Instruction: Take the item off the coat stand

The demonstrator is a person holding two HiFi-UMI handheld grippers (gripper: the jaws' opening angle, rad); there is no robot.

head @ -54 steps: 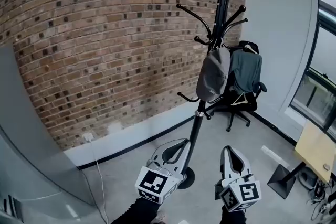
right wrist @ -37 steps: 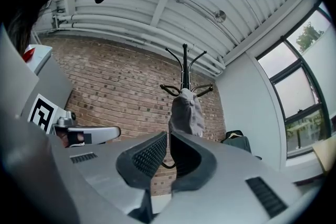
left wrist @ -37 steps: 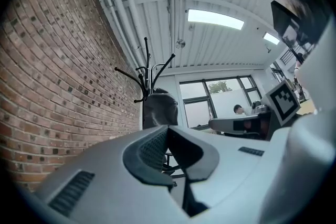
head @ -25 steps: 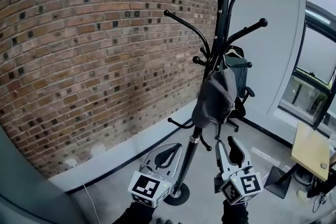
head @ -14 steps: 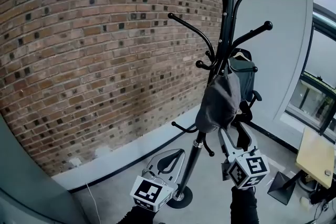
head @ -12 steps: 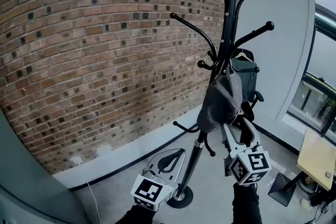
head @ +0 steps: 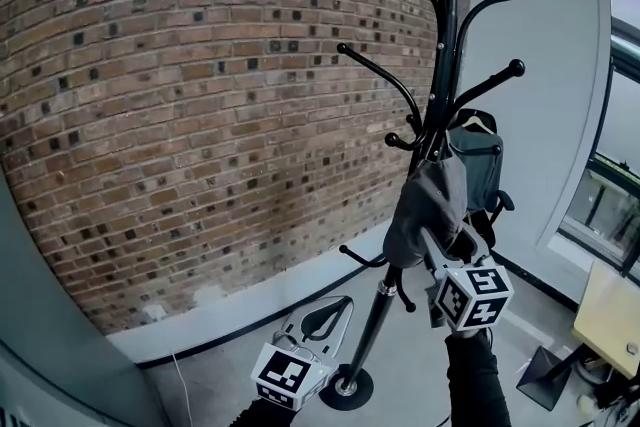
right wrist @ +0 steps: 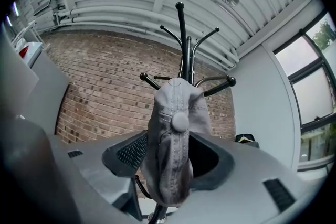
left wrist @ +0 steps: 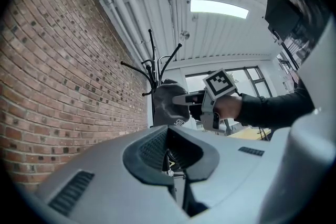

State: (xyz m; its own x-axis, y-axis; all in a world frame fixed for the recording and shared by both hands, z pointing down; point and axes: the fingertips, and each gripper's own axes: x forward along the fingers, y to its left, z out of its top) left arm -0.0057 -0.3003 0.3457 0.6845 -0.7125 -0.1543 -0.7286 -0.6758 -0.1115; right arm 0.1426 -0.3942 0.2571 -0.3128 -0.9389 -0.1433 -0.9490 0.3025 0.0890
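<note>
**Cap hangs on the stand, right gripper open around it**

The grey cap [head: 430,205] hangs on the black stand [head: 443,65], against the pole about halfway up. Its long axis runs up and down, and it droops flat and narrow. In the right gripper view the crown button [right wrist: 180,121] faces straight back at the camera.

The right gripper [head: 441,245] is raised to the cap's lower part. Its jaws are spread wide with the cap between them (whether either pad touches the cloth is hard to judge). The left gripper [head: 343,305] is held low near the stand's base [head: 350,387], jaws together with nothing between them.

The hook carrying the cap is hidden behind the cloth. The brim cannot be made out in any view. Behind the stand, a chair [head: 478,165] with a dark garment over it is partly covered by the cap and pole.
</note>
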